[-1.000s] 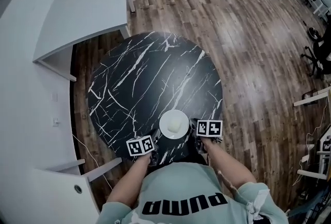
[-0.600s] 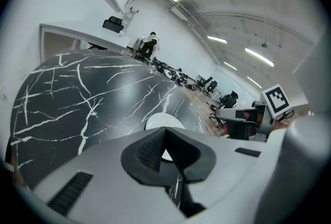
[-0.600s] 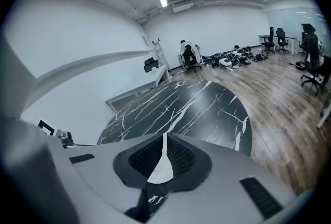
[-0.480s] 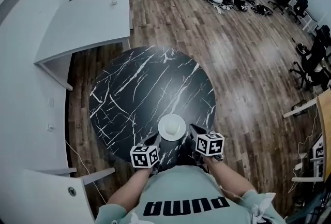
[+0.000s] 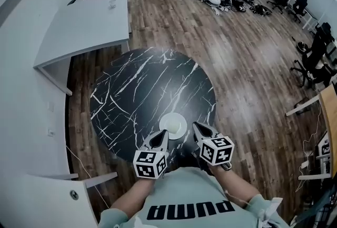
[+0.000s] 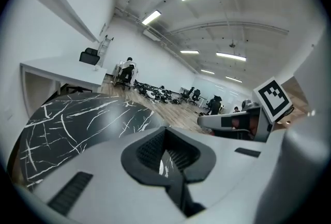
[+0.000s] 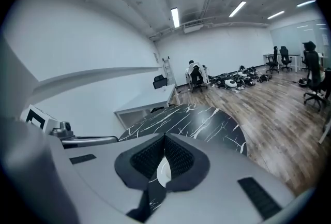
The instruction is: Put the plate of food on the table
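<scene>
Plate (image 5: 173, 125) sits flat on the black marble table (image 5: 131, 90), close to the near edge, with a pale lump of food (image 5: 172, 128) on it. Nothing touches it.

Change: a second ago both grippers were at the plate's rim, one on each side. Now both are drawn back toward the body and raised.
- Left gripper (image 5: 159, 139): near the plate's near-left rim but clear of it. Its own view shows the jaws pressed together on nothing.
- Right gripper (image 5: 199, 128): just beside the near-right rim, also clear. Jaws likewise together and empty. A white sliver of plate (image 7: 163, 172) shows beyond them.

Judgement: plate released and resting on its own, so placement looks done. Only the withdrawal is left.
</scene>
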Available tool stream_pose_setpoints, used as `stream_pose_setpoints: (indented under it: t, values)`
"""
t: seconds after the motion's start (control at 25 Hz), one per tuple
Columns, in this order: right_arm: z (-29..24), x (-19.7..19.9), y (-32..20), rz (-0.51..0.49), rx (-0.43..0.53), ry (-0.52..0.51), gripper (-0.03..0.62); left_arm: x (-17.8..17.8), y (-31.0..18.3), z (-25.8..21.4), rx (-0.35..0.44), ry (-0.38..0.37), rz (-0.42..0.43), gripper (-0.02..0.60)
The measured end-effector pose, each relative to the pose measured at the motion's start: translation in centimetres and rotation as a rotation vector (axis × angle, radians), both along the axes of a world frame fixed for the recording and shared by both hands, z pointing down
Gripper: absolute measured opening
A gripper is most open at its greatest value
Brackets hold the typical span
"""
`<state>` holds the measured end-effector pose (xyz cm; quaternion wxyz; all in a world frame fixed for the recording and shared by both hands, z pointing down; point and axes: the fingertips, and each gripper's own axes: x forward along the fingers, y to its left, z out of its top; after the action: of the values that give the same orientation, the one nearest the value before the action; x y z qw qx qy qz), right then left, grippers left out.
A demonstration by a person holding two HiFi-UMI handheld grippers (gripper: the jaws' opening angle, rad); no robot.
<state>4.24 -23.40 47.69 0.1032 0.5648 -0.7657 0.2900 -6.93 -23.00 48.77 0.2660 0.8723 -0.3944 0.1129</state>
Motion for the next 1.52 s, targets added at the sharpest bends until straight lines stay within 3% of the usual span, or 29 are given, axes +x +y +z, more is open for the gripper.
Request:
stream_pose_setpoints:
  t: [0.2, 0.52, 0.84, 1.12, 1.52]
  values:
    - [-2.2, -0.4, 1.1, 0.0, 0.057, 0.007, 0.011, 0.6, 1.1, -2.0, 0.059, -0.011, 0.027, 0.008]
    - [-3.6, 1.0, 3.6, -0.016, 0.107, 0.073, 0.011, 2.6, 3.3, -2.2, 0.074, -0.005, 0.037, 0.007]
    - [-5.1, 2.4, 7.4, -0.107, 0.15, 0.101, 0.011, 5.2, 7.6, -4.4, 0.123, -0.028, 0.015, 0.008]
    - [-5.6, 4.1, 12.4, -0.181, 0.163, 0.048, 0.011, 6.8, 14.0, -5.2, 0.141, -0.077, -0.05, 0.008]
    - [-6.9, 3.5, 20.7, -0.333, 0.252, 0.047, 0.011, 7.5, 23.1, -6.7, 0.186, -0.097, -0.157, 0.006]
